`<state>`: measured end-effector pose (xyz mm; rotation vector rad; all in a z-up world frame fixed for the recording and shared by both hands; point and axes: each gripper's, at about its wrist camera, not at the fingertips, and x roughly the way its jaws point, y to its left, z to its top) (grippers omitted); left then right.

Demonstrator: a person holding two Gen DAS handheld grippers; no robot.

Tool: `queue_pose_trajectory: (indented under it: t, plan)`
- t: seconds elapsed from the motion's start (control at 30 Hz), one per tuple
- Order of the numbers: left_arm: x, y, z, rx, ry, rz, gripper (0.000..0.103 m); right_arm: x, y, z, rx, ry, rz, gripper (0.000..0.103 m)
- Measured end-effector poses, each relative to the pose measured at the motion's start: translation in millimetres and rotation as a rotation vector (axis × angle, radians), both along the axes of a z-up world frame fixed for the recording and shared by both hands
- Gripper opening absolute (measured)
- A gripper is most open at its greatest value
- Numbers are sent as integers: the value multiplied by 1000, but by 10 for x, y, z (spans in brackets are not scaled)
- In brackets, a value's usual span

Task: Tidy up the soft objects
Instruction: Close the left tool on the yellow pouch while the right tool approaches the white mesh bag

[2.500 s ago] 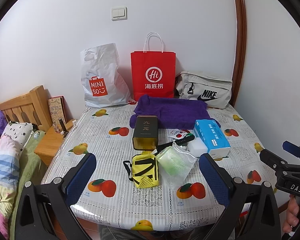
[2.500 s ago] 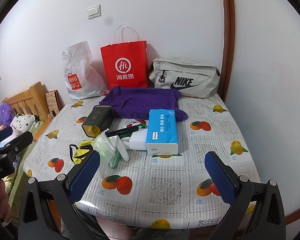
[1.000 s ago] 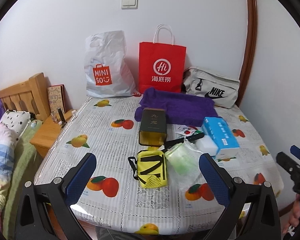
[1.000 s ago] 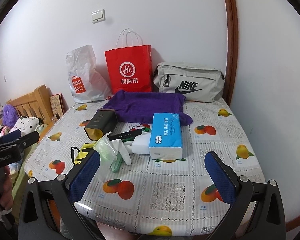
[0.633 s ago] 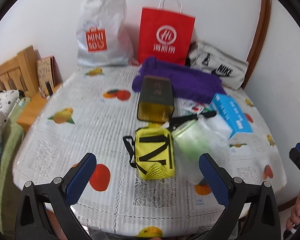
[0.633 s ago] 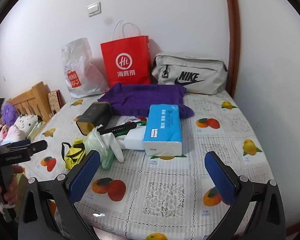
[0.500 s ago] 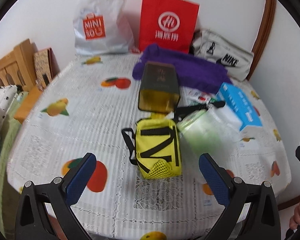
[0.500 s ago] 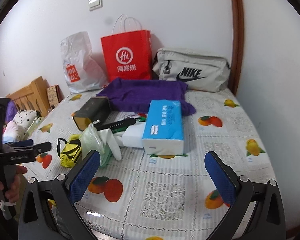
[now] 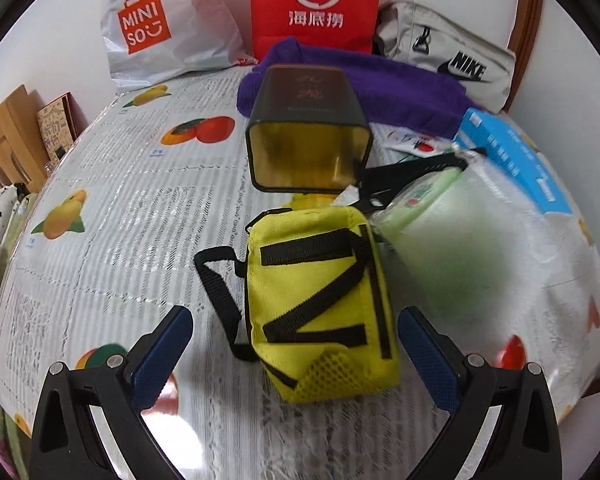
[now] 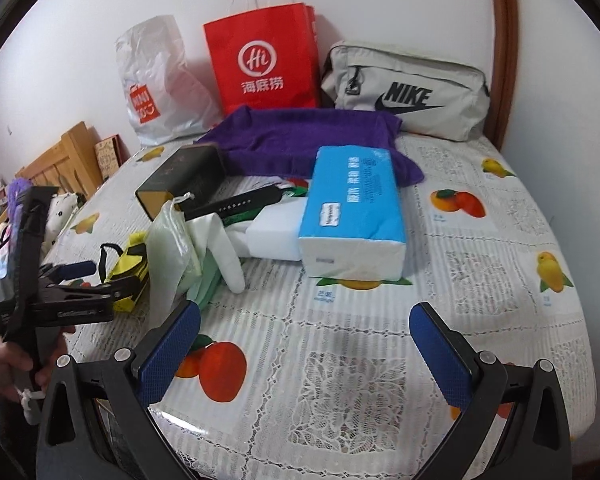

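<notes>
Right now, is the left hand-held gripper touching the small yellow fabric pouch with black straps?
Apart. In the left wrist view the left hand-held gripper is open, and tablecloth shows between each blue pad and the yellow fabric pouch.

MINISO plastic bag (image 9: 160,28), NIKE pouch (image 10: 408,92)

Both tools (image 9: 296,344) (image 10: 305,340) spread wide

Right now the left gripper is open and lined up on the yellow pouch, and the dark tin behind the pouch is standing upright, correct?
Not quite. The dark tin is not upright: it lies on its side with its gold open end facing the yellow pouch, as the left wrist view shows. The rest holds: the left gripper is open, its blue pads on either side of the pouch.
</notes>
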<state>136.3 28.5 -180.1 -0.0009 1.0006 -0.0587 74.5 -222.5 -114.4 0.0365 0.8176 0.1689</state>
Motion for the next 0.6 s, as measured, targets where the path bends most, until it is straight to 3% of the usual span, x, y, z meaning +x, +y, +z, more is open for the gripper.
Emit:
queue_pose_trajectory:
  t: [0.1,0.23,0.37,0.6]
  plan:
    - [67,1,-79,-13,13,0,101,26,70,-16,2,6,24,103]
    - [60,-1,-82,18,-22,-26,73,64,221,-23,14,18,68,103]
    - [30,182,-28,-45,-33,-13,67,96,402,-40,11,15,106,103]
    - [1,455,-14,67,-62,81,67,236,777,-153,5,47,183,103]
